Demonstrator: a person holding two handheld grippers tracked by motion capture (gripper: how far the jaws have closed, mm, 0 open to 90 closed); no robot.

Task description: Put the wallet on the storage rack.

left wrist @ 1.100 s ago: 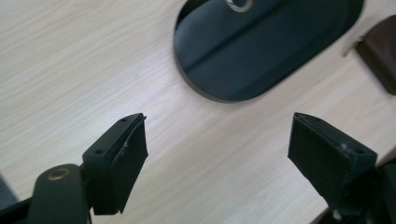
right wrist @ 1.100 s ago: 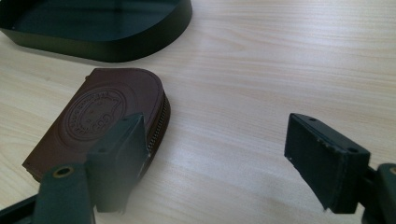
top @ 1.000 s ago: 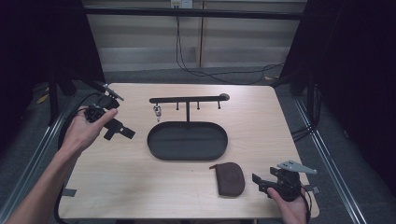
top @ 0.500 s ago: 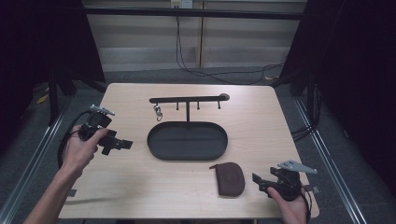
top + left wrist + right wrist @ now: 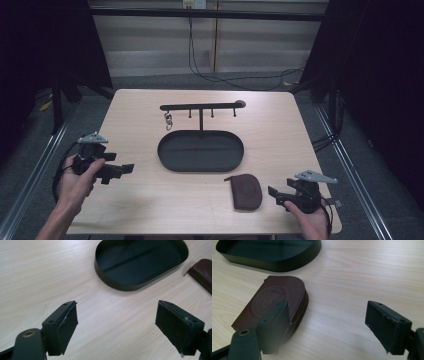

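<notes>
High view: left gripper [image 5: 126,168] sinking toward the table [image 5: 140,120], jaws spread, empty; right gripper [image 5: 272,192] waiting agape beside the pouch [image 5: 246,191], likely grabbing next.

A black oval tray [image 5: 170,159] sits mid-table below a hook rack [image 5: 200,106].

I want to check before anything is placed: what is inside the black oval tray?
The tray holds only the foot of its hanger stand, at the back edge; its dark floor looks bare. The near wall hides a narrow strip of floor. The brown pouch lies outside.
</notes>
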